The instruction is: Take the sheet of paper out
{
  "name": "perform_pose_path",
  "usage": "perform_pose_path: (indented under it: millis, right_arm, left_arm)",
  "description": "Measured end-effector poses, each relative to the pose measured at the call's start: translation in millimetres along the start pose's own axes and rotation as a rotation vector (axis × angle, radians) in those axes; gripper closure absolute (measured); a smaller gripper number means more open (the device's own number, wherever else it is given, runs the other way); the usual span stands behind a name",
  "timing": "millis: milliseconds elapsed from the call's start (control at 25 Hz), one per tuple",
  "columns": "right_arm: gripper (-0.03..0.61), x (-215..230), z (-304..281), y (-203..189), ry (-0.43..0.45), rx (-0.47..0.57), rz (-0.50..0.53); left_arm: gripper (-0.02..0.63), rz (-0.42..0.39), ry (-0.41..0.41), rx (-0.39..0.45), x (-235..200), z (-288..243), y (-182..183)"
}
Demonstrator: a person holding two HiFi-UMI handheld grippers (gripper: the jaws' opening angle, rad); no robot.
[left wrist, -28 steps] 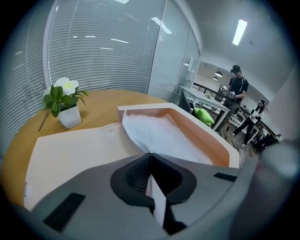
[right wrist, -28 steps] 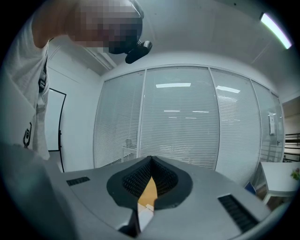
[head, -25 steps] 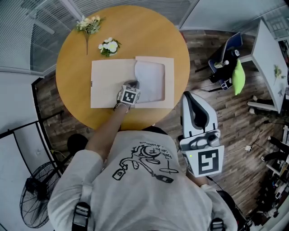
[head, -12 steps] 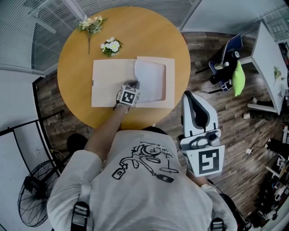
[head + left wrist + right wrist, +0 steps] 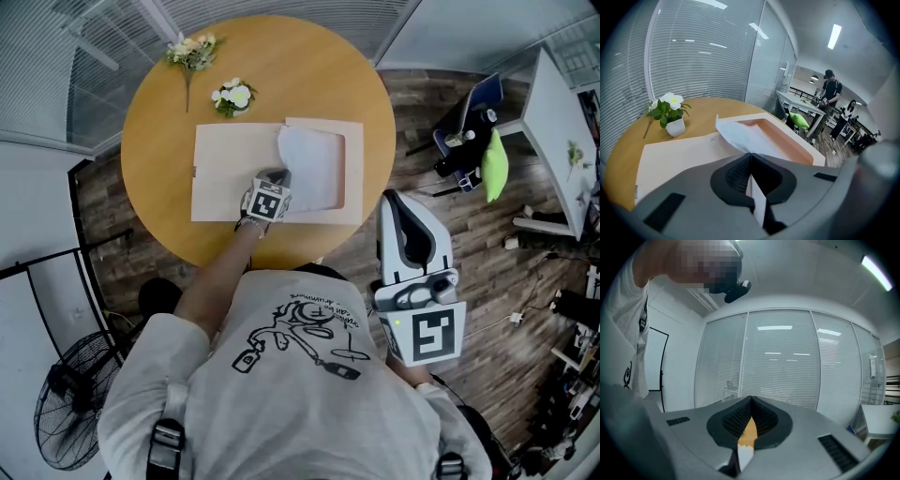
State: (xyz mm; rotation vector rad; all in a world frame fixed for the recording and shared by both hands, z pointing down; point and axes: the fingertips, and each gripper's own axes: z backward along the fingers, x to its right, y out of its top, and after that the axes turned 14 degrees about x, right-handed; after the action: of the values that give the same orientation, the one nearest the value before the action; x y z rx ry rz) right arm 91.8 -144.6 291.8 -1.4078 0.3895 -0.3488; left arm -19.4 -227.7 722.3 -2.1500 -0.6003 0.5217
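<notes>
White sheet of paper (image 5: pixel 317 169), lying partly inside the pocket of a beige folder (image 5: pixel 230 178) on the round wooden tabletop (image 5: pixel 155 122), one edge curling upward. Left claw (image 5: pixel 277 178) is pinching its near corner, pads pressed tight on it. Right claw (image 5: pixel 403 208), pressed together and holding nothing, is hanging beside the tabletop. Handling, as judged: light, limp, tearing easily; gripping at the corner and drawing gently is looking safest.

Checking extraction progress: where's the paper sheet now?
Head view: the sheet of paper lies in the right half of the open box, its near corner clamped in the left tool.
</notes>
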Motion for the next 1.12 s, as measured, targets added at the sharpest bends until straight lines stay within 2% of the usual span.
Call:
perform_pose_path:
  millis: [280, 1120]
  right_arm:
    - [0.571, -2.5, 2.9, 3.5, -0.001, 0.005, 0.001]
    - [0.571, -10.8, 14.1, 9.2, -0.012, 0.024, 0.003]
  left_arm:
    - [0.594, 0.023, -0.014, 0.043, 6.3, 12.3, 9.4]
    - [0.594, -0.015, -0.002, 0.147, 19.2, 55.7, 47.7]
